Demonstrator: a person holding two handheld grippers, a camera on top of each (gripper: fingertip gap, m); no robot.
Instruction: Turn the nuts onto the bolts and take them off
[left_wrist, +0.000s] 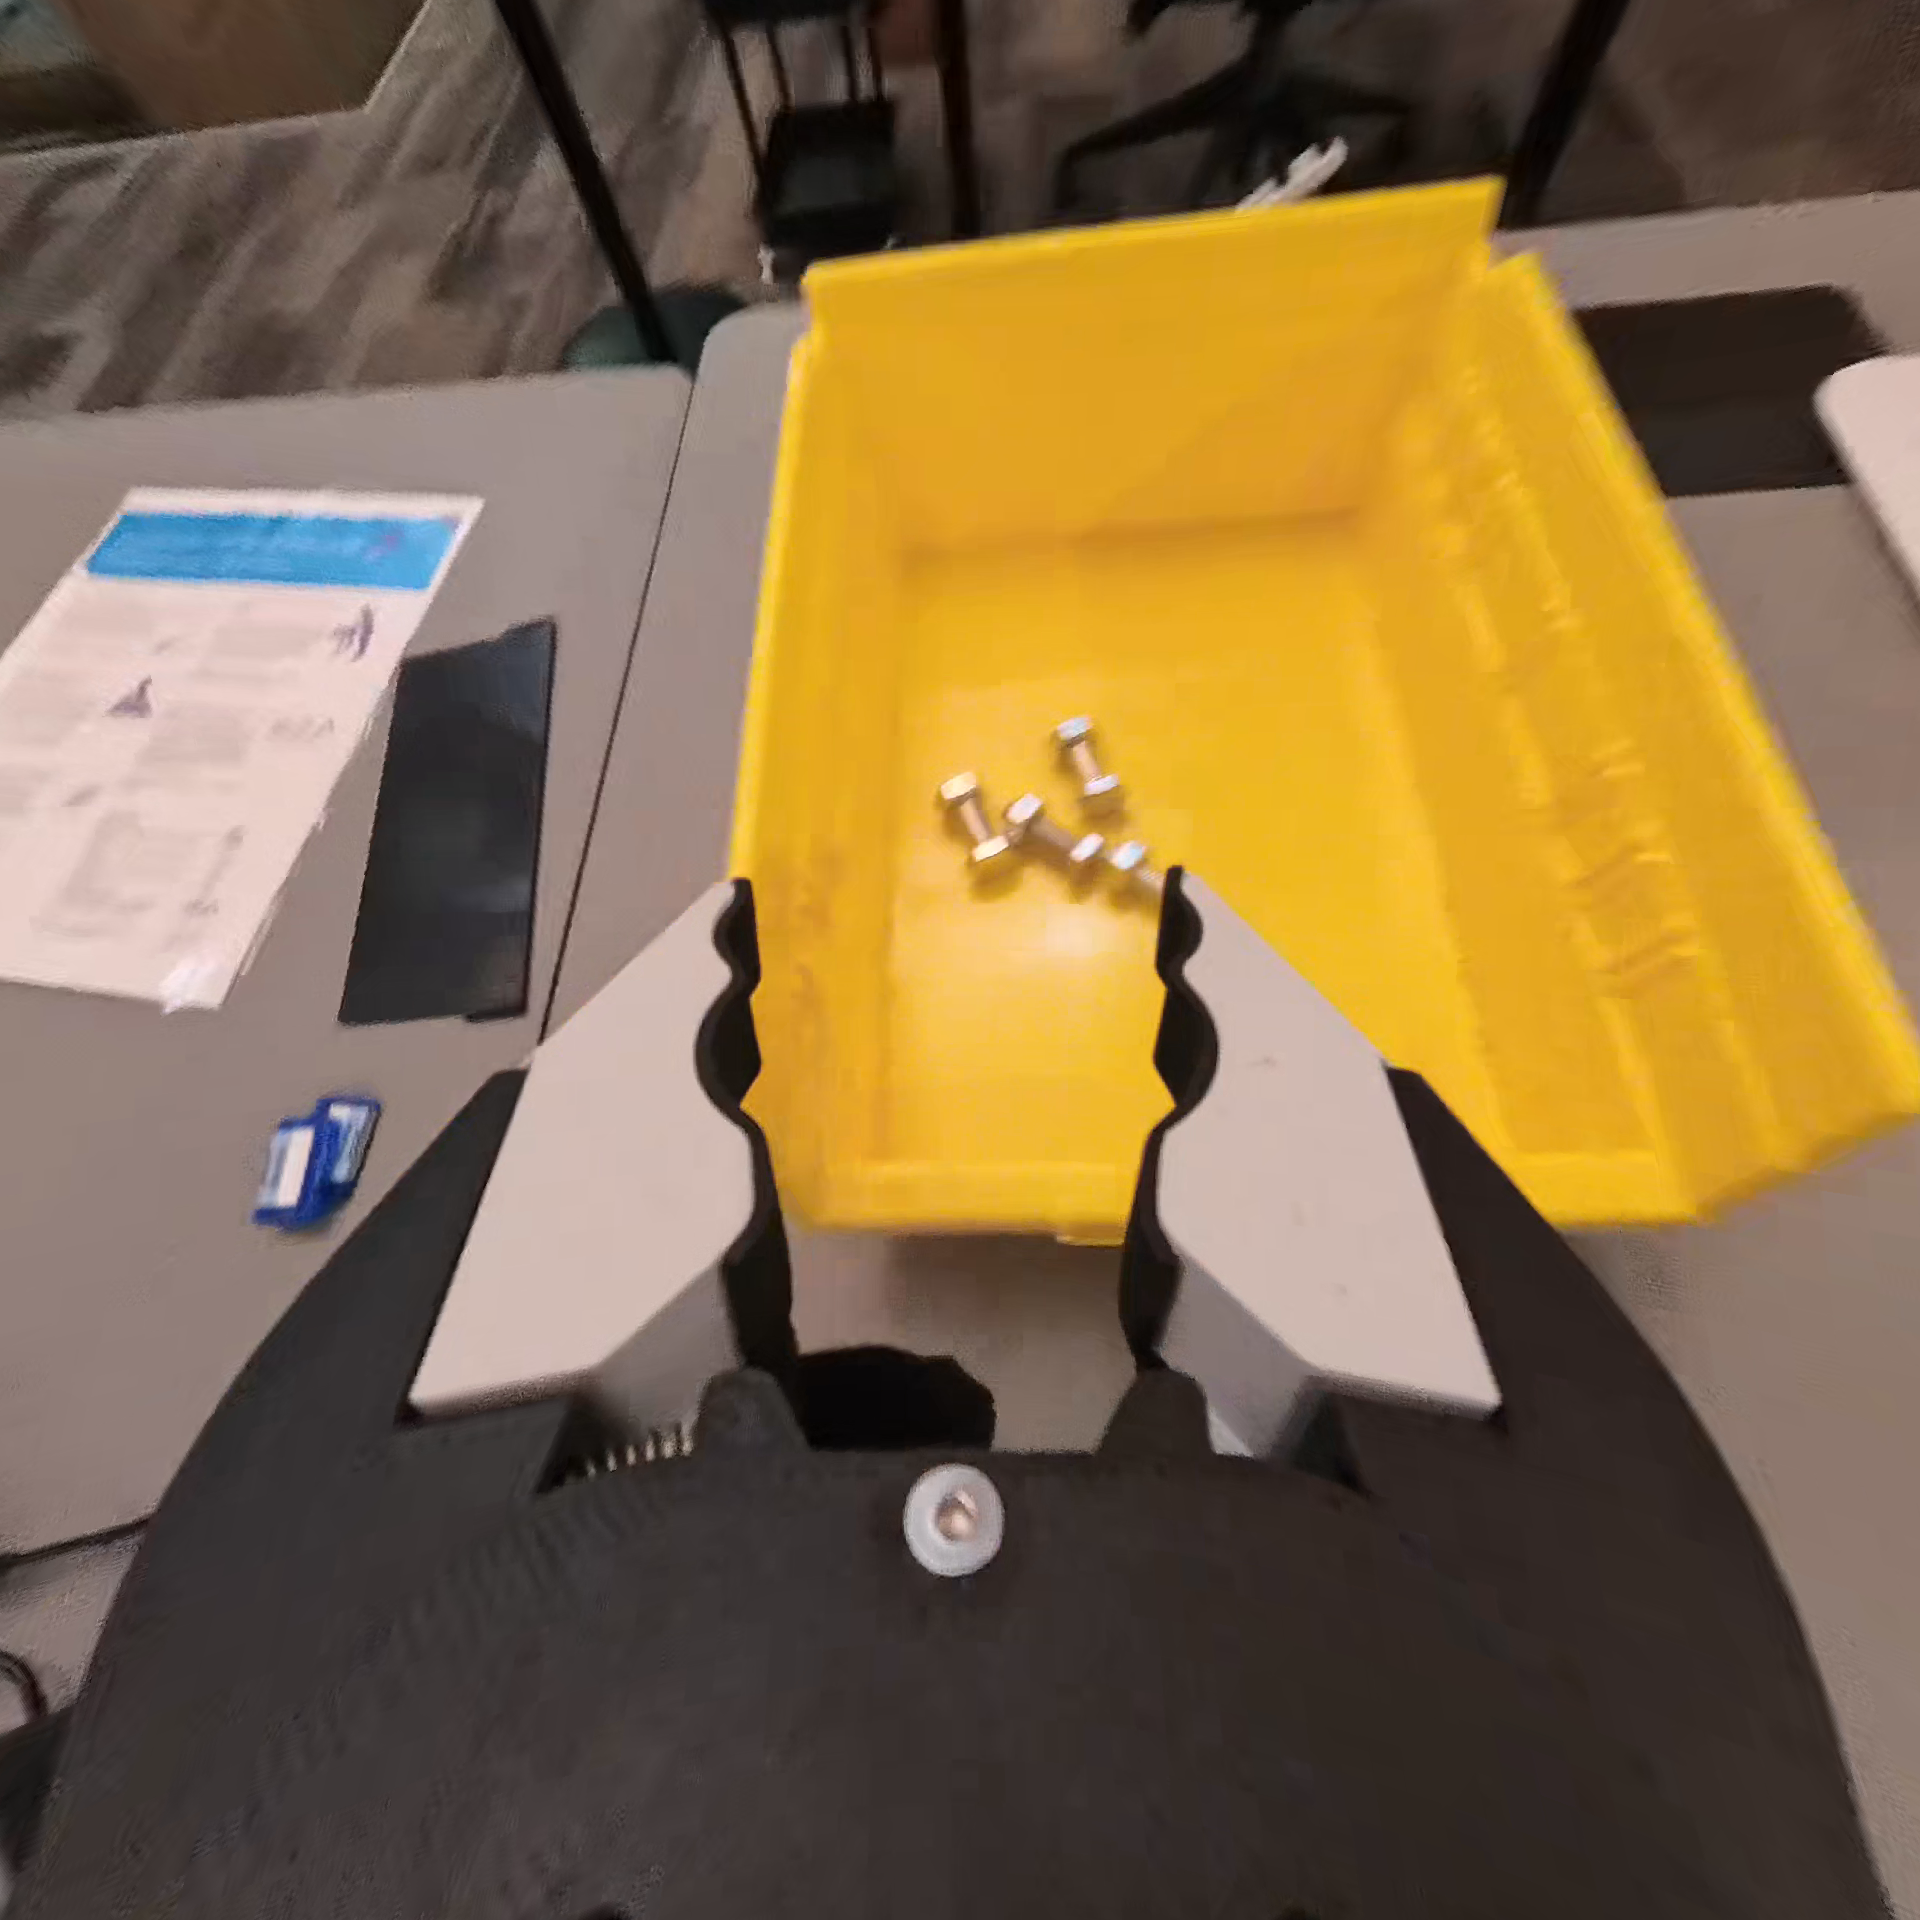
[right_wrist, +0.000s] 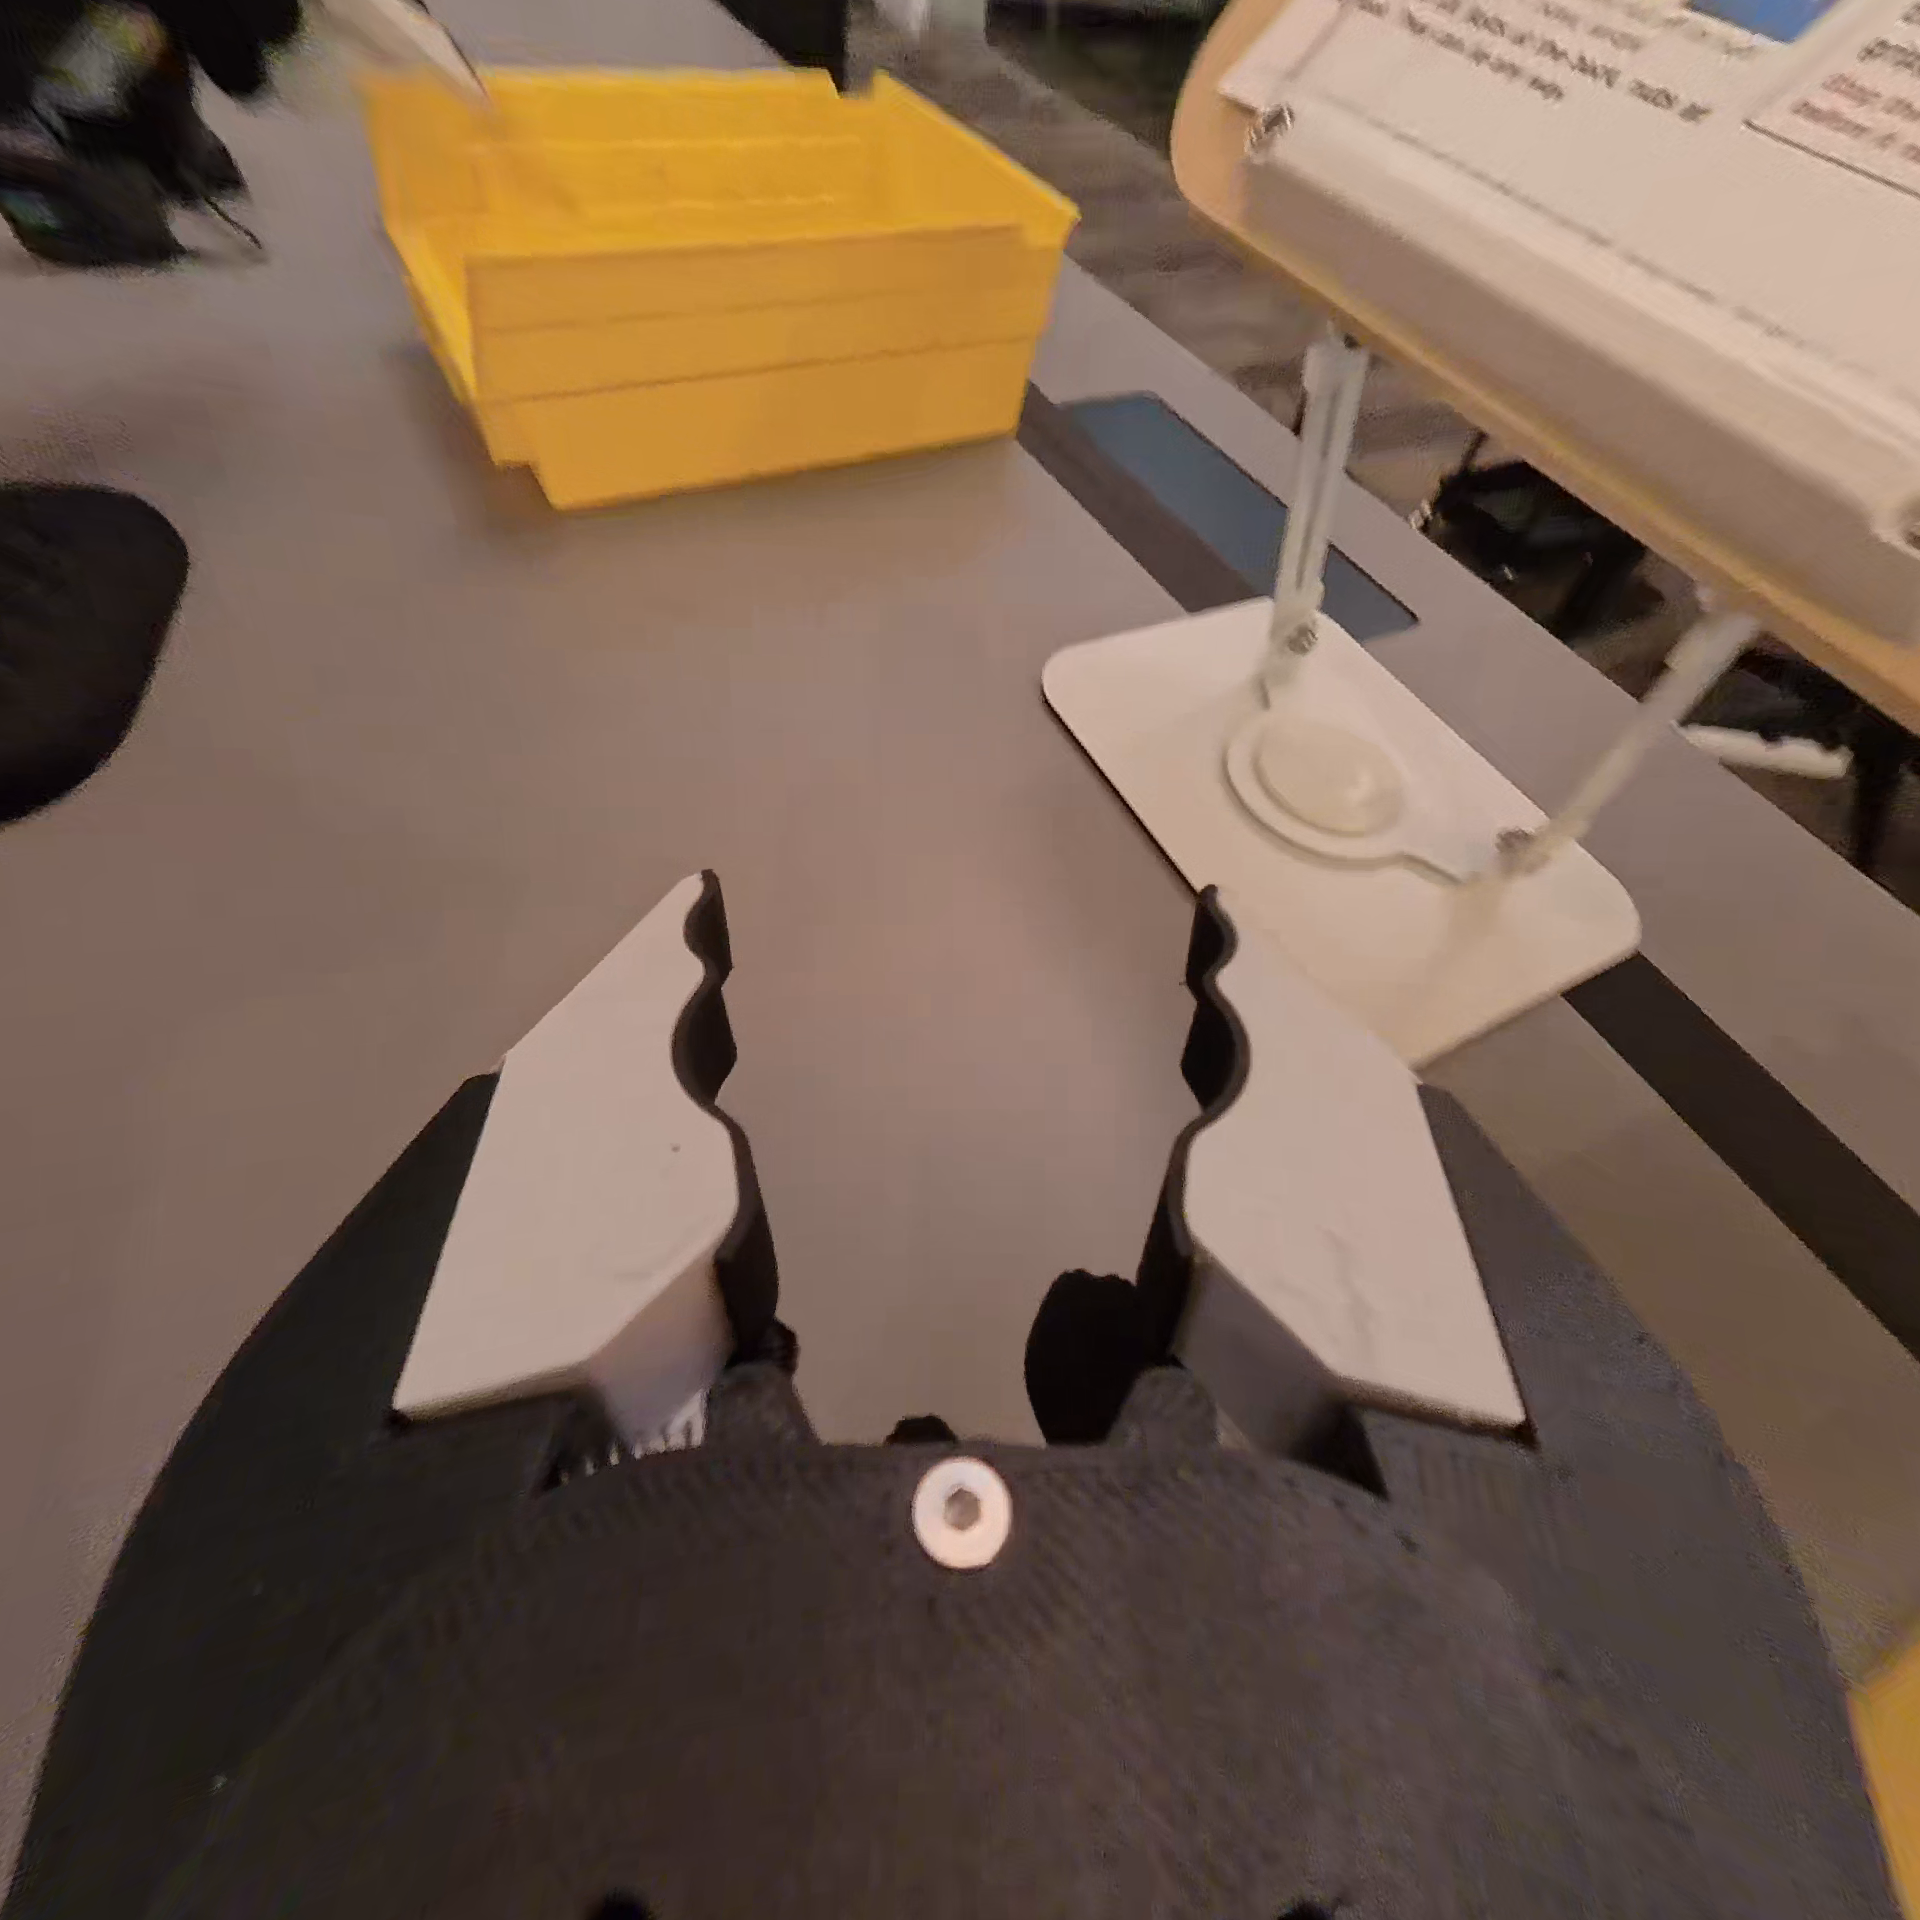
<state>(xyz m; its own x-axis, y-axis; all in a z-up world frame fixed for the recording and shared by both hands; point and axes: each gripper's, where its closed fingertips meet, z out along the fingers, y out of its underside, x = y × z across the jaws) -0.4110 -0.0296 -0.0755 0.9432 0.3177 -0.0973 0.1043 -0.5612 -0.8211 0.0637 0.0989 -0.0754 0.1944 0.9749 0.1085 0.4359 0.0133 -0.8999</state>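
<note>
— Two claws on record. Status of the left claw (left_wrist: 956, 883)?

— Jaws spread apart, nothing between them. It hangs above the near end of the yellow bin (left_wrist: 1351, 727), which sits on the grey counter (left_wrist: 623, 727).

— Location of the bolts?

— Small cluster of bolts with nuts on them (left_wrist: 1039, 810) lying on the bin floor, just beyond the claw tips. Exact count uncertain; the picture is blurred. Only the left wrist view sees inside the bin.

— And the right claw (right_wrist: 956, 883)?

— Jaws likewise apart and empty, over bare counter (right_wrist: 623, 727), well apart from the bin (right_wrist: 748, 343). That view shows only the bin's outer wall, plus a white stand (right_wrist: 1340, 831) carrying a tilted board (right_wrist: 1558, 208).

— Anything exclusive to the left view?

— Printed sheet (left_wrist: 208, 727), black slab (left_wrist: 457, 821), small blue item (left_wrist: 312, 1158) on the adjoining counter.
</note>
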